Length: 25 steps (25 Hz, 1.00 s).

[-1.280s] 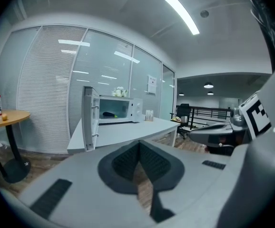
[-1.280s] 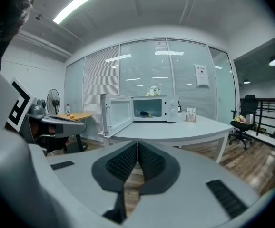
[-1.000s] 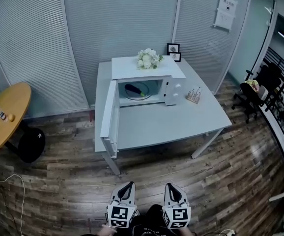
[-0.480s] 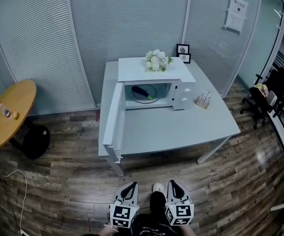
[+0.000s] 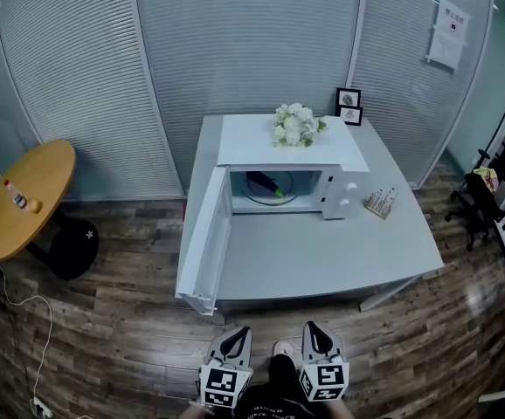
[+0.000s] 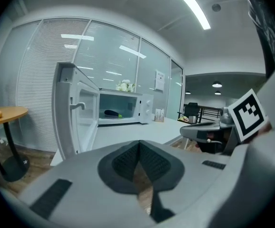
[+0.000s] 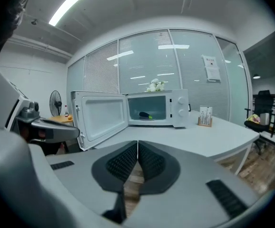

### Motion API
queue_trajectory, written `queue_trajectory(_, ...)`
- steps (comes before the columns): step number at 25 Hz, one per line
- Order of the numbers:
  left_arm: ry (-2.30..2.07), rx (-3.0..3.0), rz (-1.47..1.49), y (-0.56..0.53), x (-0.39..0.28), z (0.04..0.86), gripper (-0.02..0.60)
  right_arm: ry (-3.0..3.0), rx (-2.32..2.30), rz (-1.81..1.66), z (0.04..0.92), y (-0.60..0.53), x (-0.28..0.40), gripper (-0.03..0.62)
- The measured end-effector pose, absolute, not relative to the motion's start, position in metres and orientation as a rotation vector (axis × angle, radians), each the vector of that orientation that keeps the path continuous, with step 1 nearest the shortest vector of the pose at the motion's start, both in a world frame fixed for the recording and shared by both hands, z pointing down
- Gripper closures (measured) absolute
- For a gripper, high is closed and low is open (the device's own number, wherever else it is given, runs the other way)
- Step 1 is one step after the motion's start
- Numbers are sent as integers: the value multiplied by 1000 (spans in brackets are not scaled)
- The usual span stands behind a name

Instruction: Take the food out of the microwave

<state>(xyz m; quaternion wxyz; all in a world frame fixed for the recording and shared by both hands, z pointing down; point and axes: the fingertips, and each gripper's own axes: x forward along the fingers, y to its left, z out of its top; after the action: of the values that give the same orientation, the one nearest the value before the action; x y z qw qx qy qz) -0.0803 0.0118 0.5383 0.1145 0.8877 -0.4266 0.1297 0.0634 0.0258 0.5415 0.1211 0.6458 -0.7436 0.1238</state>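
Open white box-shaped microwave (image 5: 254, 143) with dark long food (image 5: 263, 182) inside.
The left gripper (image 5: 238, 333) and right gripper (image 5: 312, 329) are closed, empty.

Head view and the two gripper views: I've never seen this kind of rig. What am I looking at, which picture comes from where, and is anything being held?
There is no robot here: a person holds a two-jaw tool in each hand. The head view looks down from a camera on the person's head. The left gripper and right gripper show at its bottom edge, each with a marker cube. The other two pictures come from cameras riding on each gripper, looking along its jaws. Both pairs of jaws are closed, with nothing between them. Ahead, a grey table carries a white microwave with its door swung open. There is dark food inside, flowers on top and a small holder beside it.
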Motion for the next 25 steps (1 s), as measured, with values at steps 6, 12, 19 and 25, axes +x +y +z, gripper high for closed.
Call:
queue_trajectory(6, -1259, 2579, 417, -21, -52, 540, 575, -2232, 1796, 379, 545, -18, 80, 589)
queue_trajectory(12, -1325, 2548, 424, -62, -25, 538, 575, -2294, 1699, 303, 541, -67, 100, 589)
queue_trajectory(19, -1416, 2489, 416, -99, -3, 540, 575, -2355, 1609, 306, 542, -111, 121, 589)
queue_trajectory(25, -1479, 2450, 415, -121, 14, 543, 575, -2383, 1544, 301, 547, -136, 137, 589)
